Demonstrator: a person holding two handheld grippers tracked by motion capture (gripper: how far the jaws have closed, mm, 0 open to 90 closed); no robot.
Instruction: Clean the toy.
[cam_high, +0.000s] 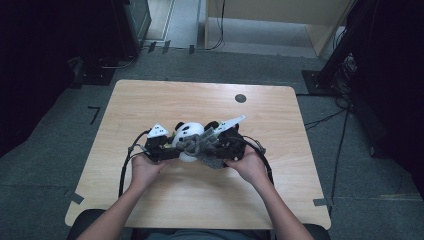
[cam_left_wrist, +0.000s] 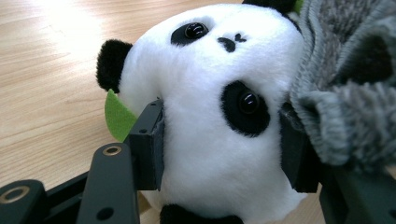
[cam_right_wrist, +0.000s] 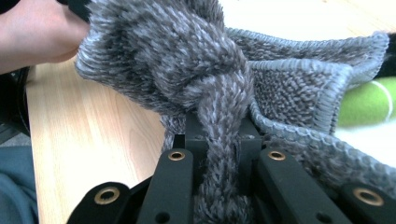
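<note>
Nearest the table's (cam_high: 150, 200) front edge, two bare forearms reach in, the left hand (cam_high: 145, 169) and right hand (cam_high: 250, 167) each wrapped round a tool. The left gripper (cam_left_wrist: 219, 140) has its jaws pressed into the cheeks of a plush panda (cam_left_wrist: 210, 93), squeezing its white head. The right gripper (cam_right_wrist: 217, 149) pinches a strand of the grey knitted scarf (cam_right_wrist: 196, 74), knotted just above its jaws. Panda and scarf sit mid-table, between both edges. Beyond, near the far edge, a small dark disc (cam_high: 240, 98).
</note>
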